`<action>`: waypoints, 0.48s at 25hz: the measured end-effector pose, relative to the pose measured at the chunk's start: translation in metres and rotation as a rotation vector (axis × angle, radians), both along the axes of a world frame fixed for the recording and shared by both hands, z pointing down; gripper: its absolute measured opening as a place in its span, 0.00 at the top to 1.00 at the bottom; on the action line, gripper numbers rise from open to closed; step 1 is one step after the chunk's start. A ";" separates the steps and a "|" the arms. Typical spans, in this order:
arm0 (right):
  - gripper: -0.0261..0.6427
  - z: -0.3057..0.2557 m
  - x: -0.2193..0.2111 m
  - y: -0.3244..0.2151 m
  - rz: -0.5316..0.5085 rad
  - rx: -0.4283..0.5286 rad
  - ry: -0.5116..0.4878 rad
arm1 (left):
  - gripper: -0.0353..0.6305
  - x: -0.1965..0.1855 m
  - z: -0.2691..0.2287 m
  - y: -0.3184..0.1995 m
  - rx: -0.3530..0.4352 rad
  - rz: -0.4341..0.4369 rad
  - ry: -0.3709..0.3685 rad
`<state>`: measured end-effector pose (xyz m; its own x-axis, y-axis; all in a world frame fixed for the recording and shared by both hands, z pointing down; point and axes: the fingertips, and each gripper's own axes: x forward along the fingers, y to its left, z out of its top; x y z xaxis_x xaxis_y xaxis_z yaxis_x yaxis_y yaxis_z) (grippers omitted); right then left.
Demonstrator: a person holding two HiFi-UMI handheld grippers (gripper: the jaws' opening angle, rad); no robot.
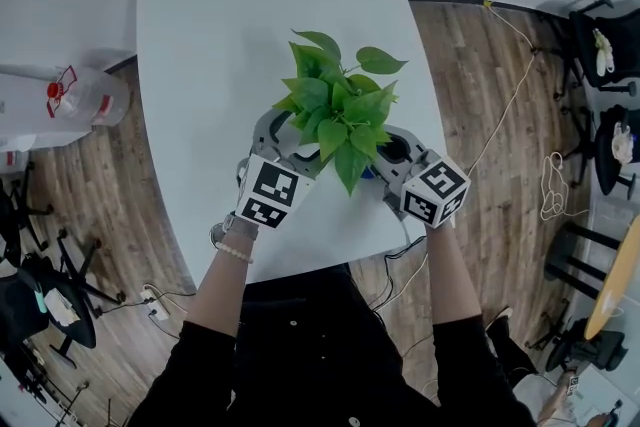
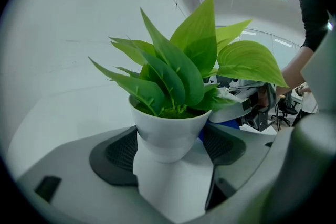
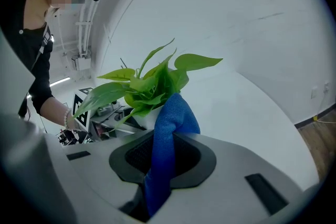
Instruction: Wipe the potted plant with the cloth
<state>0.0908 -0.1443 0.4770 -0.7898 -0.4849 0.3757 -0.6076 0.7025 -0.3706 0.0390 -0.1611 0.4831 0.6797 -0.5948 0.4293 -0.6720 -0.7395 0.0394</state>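
Left gripper clenched on white pot; potted plant at near edge of table. Right gripper pinches blue cloth, tip by leaves. Risk: hard rubbing tears leaves; snagged cloth slips from jaws

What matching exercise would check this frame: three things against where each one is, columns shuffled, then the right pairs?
1. white tapered plant pot
2. blue cloth
3. clear plastic jug with red cap

A. apart from the white table, far left in head view
B. between the left gripper jaws
C. pinched in the right gripper

Pairs: 1-B, 2-C, 3-A
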 end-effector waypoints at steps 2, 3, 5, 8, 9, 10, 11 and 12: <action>0.82 0.000 -0.004 0.006 0.003 0.006 0.012 | 0.34 -0.001 0.001 0.001 -0.005 -0.024 -0.005; 0.82 0.000 -0.005 0.009 0.003 0.013 0.023 | 0.34 -0.002 0.003 0.003 -0.013 -0.042 -0.008; 0.82 0.001 -0.009 0.014 -0.005 0.033 0.055 | 0.34 -0.003 0.009 0.007 -0.031 -0.084 -0.014; 0.82 0.002 -0.014 0.023 -0.026 0.048 0.092 | 0.34 -0.003 0.010 0.009 -0.031 -0.137 -0.031; 0.82 0.002 -0.015 0.025 -0.031 0.048 0.101 | 0.34 -0.002 0.011 0.009 -0.027 -0.151 -0.044; 0.82 0.002 -0.016 0.027 -0.035 0.049 0.112 | 0.34 -0.002 0.012 0.010 -0.022 -0.164 -0.061; 0.82 0.002 -0.016 0.028 -0.040 0.050 0.126 | 0.34 -0.002 0.013 0.011 -0.019 -0.173 -0.076; 0.82 0.003 -0.016 0.029 -0.045 0.051 0.143 | 0.34 -0.001 0.014 0.011 -0.022 -0.179 -0.085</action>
